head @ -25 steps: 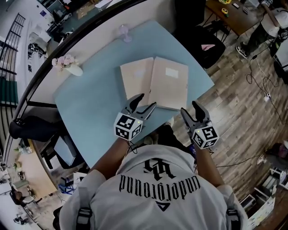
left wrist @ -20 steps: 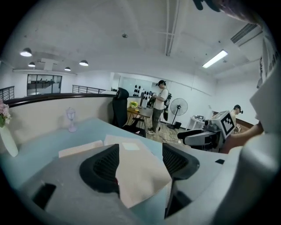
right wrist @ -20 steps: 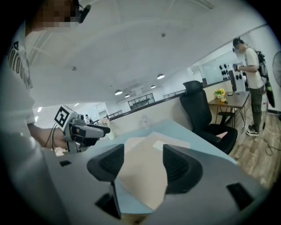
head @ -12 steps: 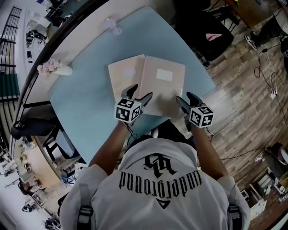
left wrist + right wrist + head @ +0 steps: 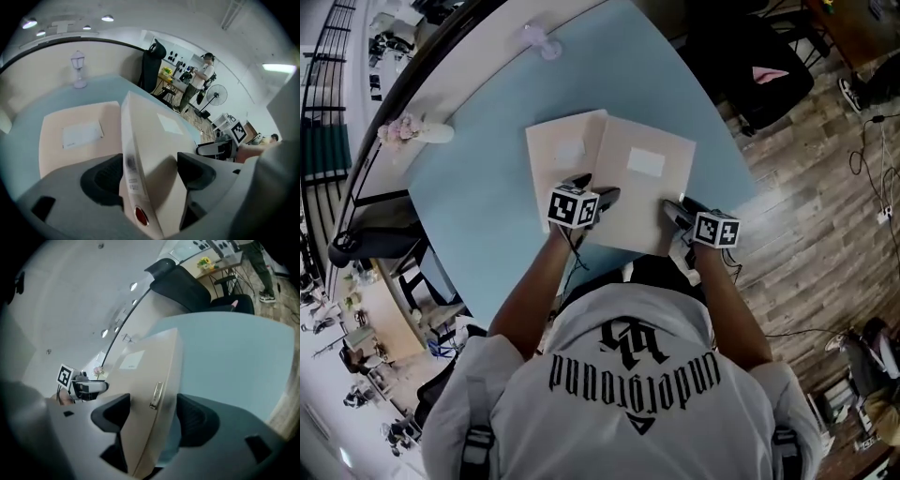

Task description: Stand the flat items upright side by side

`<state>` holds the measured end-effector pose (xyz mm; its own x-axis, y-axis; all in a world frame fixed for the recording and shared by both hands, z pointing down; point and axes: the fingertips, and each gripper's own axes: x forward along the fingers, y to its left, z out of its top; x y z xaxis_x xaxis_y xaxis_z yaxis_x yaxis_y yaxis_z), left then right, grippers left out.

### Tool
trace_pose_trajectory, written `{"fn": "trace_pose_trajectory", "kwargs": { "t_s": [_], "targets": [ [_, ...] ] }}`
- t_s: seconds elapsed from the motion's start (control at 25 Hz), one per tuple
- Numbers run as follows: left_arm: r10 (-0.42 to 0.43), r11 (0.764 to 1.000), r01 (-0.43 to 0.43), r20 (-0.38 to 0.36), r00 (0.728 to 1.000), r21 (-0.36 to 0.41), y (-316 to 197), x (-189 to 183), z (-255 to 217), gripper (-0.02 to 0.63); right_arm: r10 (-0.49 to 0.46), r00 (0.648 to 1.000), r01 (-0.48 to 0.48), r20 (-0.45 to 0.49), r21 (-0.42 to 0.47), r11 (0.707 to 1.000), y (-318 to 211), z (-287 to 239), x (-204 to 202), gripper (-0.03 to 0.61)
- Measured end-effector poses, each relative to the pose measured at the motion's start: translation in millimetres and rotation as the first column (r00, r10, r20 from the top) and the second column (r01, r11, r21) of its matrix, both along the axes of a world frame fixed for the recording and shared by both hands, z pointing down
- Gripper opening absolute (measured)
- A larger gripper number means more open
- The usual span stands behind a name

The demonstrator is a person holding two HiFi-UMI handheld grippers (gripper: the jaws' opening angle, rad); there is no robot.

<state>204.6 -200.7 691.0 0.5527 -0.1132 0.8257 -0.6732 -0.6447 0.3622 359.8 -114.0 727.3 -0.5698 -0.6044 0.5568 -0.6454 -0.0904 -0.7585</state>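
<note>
Two flat beige folders lie on the light blue table [image 5: 478, 206]. The right folder [image 5: 642, 183] overlaps the edge of the left folder [image 5: 558, 155]. My left gripper [image 5: 595, 186] is at the right folder's near left corner. In the left gripper view that folder's labelled spine [image 5: 150, 140] stands between the jaws of the left gripper [image 5: 147, 176], which have just been opening; the pads do not press. My right gripper [image 5: 673, 225] is at the near right corner. The folder's edge [image 5: 150, 366] lies between the opening jaws of the right gripper [image 5: 152, 416], with table showing beside one pad.
A small lamp ornament [image 5: 539, 39] and a white vase of flowers [image 5: 417, 131] sit at the table's far side. A black chair [image 5: 750, 66] stands beyond the right corner. The table's near edge is just under both grippers. A person [image 5: 201, 79] stands far off.
Both grippers have come down and forward from above the table's near edge onto the right folder's near corners, and their jaws now straddle its edge.
</note>
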Motion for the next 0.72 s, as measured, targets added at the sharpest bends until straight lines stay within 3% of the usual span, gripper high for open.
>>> {"fn": "trace_pose_trajectory", "kwargs": {
  "t_s": [0.12,0.28,0.52,0.72],
  "targets": [
    [-0.027,0.999,0.027,-0.018,0.999,-0.042,1.7,1.0,3.8,0.359,-0.013,0.998,0.014,0.06,-0.019,1.0,0.3,6.8,-5.2,0.299],
    [-0.027,0.999,0.027,-0.011,1.0,-0.029,1.0,1.2,2.4,0.353,-0.02,0.999,0.021,0.044,-0.018,1.0,-2.7,5.5,-2.8,0.285],
    [-0.009,0.999,0.01,-0.006,1.0,0.044,-1.1,-5.5,-18.1,0.347,-0.05,0.998,0.051,-0.022,0.023,0.998,-8.9,-20.0,-11.7,0.278],
    [-0.045,0.994,0.047,-0.026,0.999,0.102,-1.4,-34.2,-43.7,0.347,-0.095,0.993,0.1,-0.076,0.072,0.992,-19.0,-48.3,-35.2,0.273]
  ]
}}
